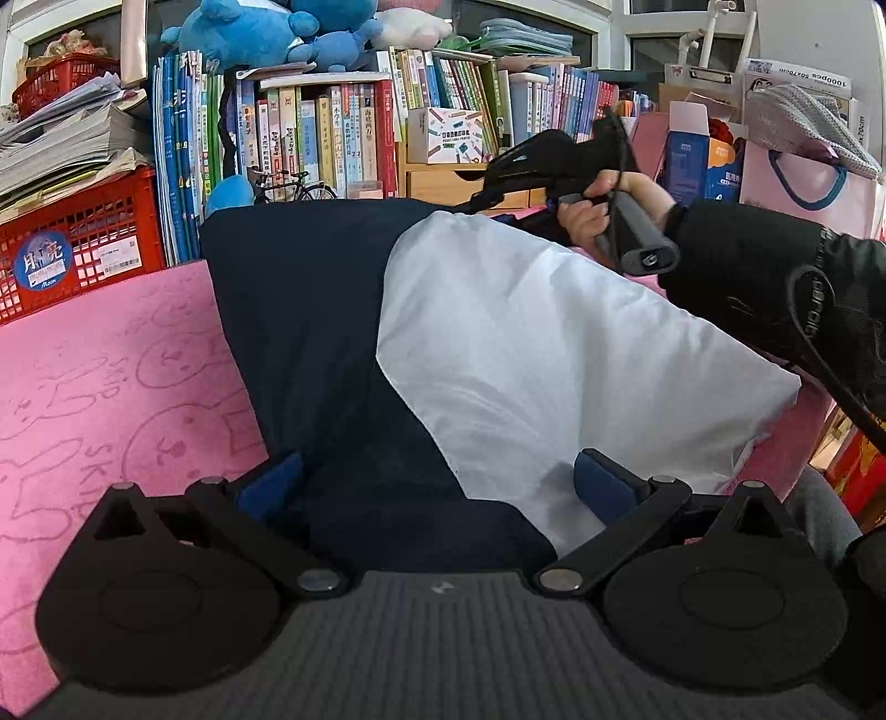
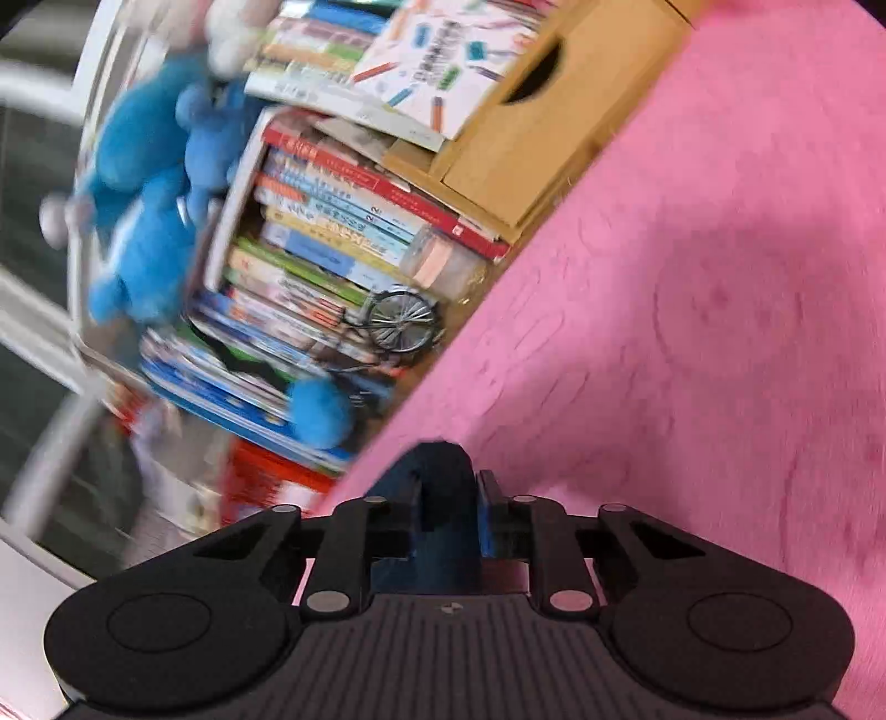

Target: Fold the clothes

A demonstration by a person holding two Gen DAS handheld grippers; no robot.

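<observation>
A navy garment (image 1: 310, 332) lies on a pink mat (image 1: 111, 360), with a white part (image 1: 531, 343) spread over its right half. My left gripper (image 1: 437, 482) is open at the garment's near edge, its blue pads (image 1: 274, 479) wide apart over the cloth and not pressing it. A hand (image 1: 595, 207) in a black sleeve holds the right gripper at the garment's far edge. In the right wrist view my right gripper (image 2: 443, 493) is rolled to one side and shut on a small fold of navy cloth (image 2: 443, 471) above the pink mat (image 2: 720, 277).
Rows of books (image 1: 332, 144) and a red crate (image 1: 83, 249) line the mat's far edge, with blue plush toys (image 1: 249, 27) on top. A wooden drawer box (image 2: 554, 111) and a small model bicycle (image 2: 398, 321) stand at the mat's edge. Bags (image 1: 803, 166) are at the right.
</observation>
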